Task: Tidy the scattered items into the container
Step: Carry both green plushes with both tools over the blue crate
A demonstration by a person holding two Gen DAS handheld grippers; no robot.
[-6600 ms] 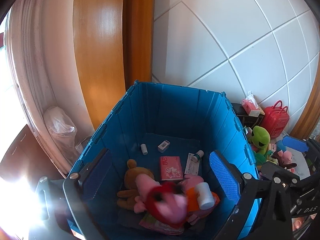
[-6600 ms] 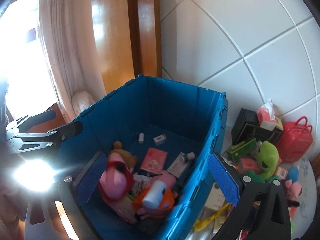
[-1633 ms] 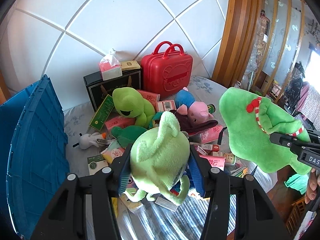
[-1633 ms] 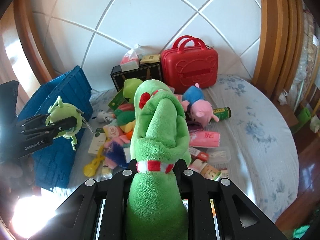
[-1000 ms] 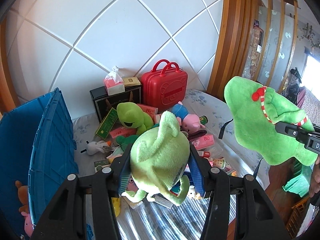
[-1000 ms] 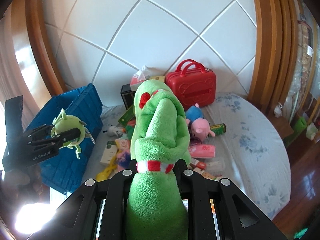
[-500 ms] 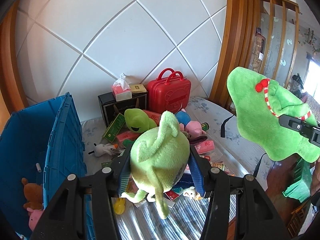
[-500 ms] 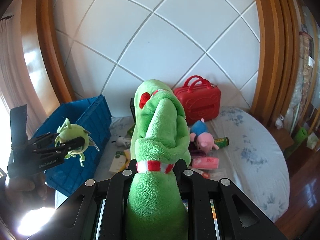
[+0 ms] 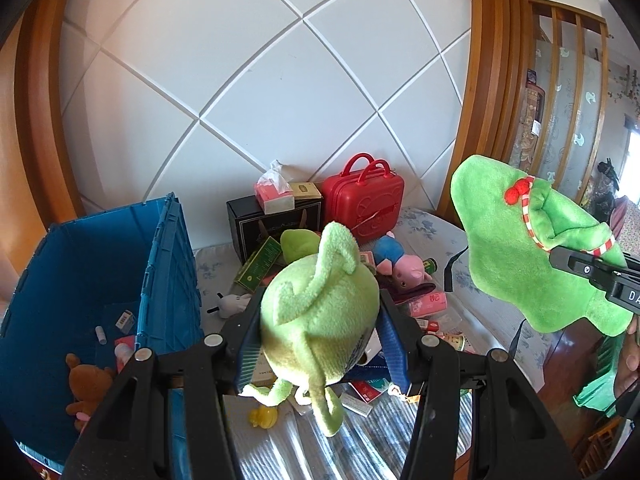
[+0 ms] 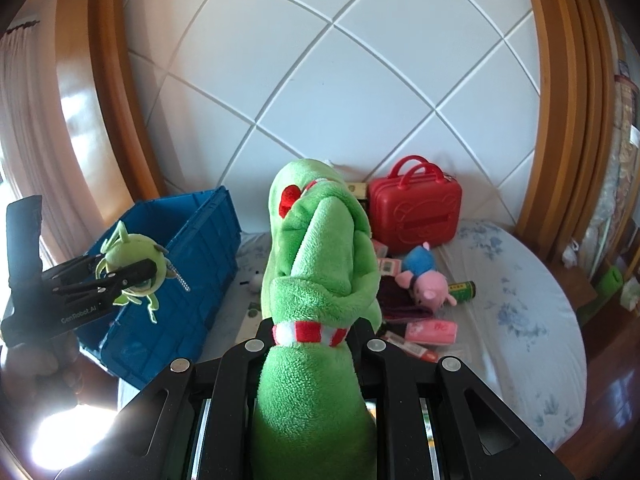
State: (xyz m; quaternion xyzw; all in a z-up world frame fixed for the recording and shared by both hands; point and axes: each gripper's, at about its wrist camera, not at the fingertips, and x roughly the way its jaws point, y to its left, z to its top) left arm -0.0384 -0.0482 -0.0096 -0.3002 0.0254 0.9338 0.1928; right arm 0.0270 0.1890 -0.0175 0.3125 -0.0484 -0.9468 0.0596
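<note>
Both grippers have risen since a second ago, and more of the open blue plastic crate [image 9: 168, 280] now shows at nine o'clock, its near rim clear. The left gripper [image 9: 320, 332] clamps a round lime-green plush monster [image 9: 316, 320]. The right gripper [image 10: 312, 336] pinches a tall green plush dinosaur [image 10: 320, 280], which hides its fingertips.

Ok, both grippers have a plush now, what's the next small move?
Probably swing the left gripper with the round light-green plush monster leftward over the open blue plastic crate; the plush hangs beside the crate's rim, not above it.
</note>
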